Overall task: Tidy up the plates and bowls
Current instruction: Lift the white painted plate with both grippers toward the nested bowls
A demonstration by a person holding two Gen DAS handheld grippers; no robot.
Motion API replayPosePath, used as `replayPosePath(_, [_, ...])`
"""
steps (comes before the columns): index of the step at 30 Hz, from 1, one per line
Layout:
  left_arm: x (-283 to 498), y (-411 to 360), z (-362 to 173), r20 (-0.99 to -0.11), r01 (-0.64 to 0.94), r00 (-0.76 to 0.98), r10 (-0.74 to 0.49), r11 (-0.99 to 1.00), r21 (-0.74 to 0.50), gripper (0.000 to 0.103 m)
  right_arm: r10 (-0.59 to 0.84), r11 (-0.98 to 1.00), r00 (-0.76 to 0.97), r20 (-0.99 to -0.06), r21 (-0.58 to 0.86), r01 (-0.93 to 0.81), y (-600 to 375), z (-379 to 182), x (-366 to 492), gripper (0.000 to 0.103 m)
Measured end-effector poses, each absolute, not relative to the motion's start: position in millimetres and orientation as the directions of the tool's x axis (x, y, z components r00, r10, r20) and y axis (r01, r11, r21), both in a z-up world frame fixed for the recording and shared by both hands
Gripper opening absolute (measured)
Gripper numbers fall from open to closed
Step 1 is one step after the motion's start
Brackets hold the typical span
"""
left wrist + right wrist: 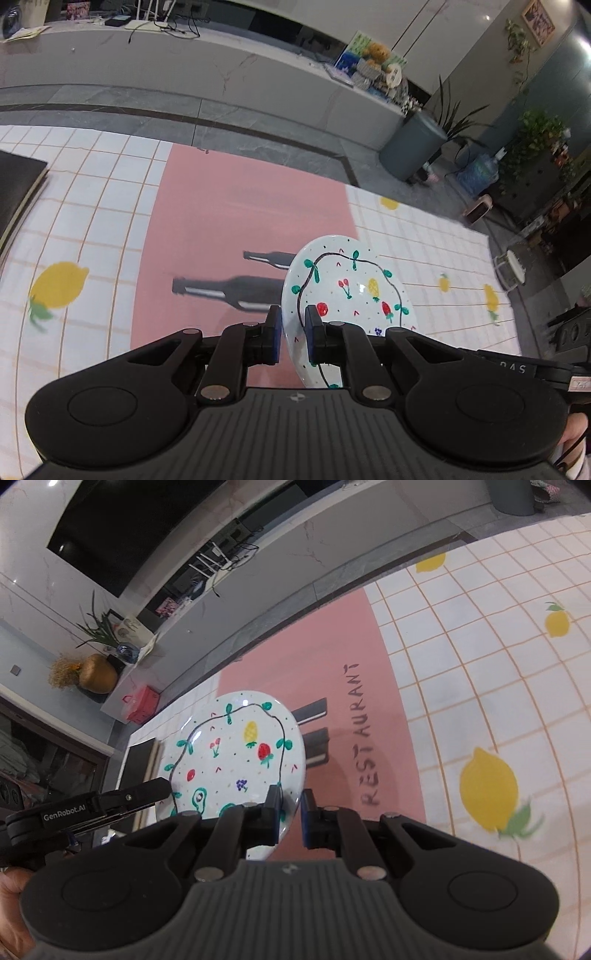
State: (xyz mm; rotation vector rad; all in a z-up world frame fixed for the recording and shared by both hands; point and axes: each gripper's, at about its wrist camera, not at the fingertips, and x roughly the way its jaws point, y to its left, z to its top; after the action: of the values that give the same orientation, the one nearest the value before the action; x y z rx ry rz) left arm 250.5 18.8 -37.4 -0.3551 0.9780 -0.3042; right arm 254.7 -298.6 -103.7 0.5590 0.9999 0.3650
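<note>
**One plate held by two grippers above the table**

Nearest the lens in each view is the black gripper body, which covers the near part of the plate. The left gripper (293, 332) has its blue pads pinched on the left rim of the white plate (351, 288), one pad above the rim and one below. The right gripper (290, 812) is pinched the same way on the plate's right rim (236, 753). In the right wrist view the left gripper's black fingers reach in from the left edge to the far rim.

The plate is round, so it has no long axis. Its painted face points up, and it hangs tilted above the tablecloth (92, 206), clear of the cloth, over the edge of the pink panel (240, 206). The face carries a black looping line with green leaves, cherries, strawberries, a pineapple, grapes and an avocado. Nothing lies on the plate.

The pink panel bears printed dark bottles (229, 291), partly hidden behind the plate, and the word RESTAURANT (364, 734). Around it the cloth is a white grid with yellow lemons (487, 794). A dark flat thing (18, 192) sits at the table's left edge, cut off by the frame, and I cannot tell what it is. A bit of the person's hand (13, 904) shows at the lower left corner of the right wrist view
</note>
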Motion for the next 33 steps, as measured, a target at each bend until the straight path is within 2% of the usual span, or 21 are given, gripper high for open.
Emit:
replayPosePath(10, [166, -10, -6, -0.7, 0.068, 0.588, -0.405, 0.887, -0.457, 0.014, 0.531, 0.791, 0.535, -0.658, 0.61, -0.034, -332, -80, 180, 0.01])
replayPosePath(16, [120, -31, -7, -0.671, 0.056, 0.605, -0.43, 0.863, -0.503, 0.014, 0.5, 0.806, 0.56, -0.661, 0.592, -0.021, -355, -74, 135, 0.01])
replayPosePath(21, [90, -47, -26, -0.667, 0.043, 0.596, -0.447, 0.847, -0.529, 0.014, 0.456, 0.832, 0.563, -0.689, 0.555, 0.006, -371, -84, 107, 0.01])
replayPosePath(27, [72, -52, -67, -0.704, -0.027, 0.55, -0.45, 0.832, -0.553, 0.014, 0.438, 0.842, 0.543, -0.717, 0.539, 0.032, -382, -109, 82, 0.009])
replayPosePath(33, [65, -65, -90, -0.739, -0.041, 0.534, -0.41, 0.861, -0.508, 0.014, 0.402, 0.872, 0.515, -0.757, 0.488, 0.037, -380, -130, 79, 0.009])
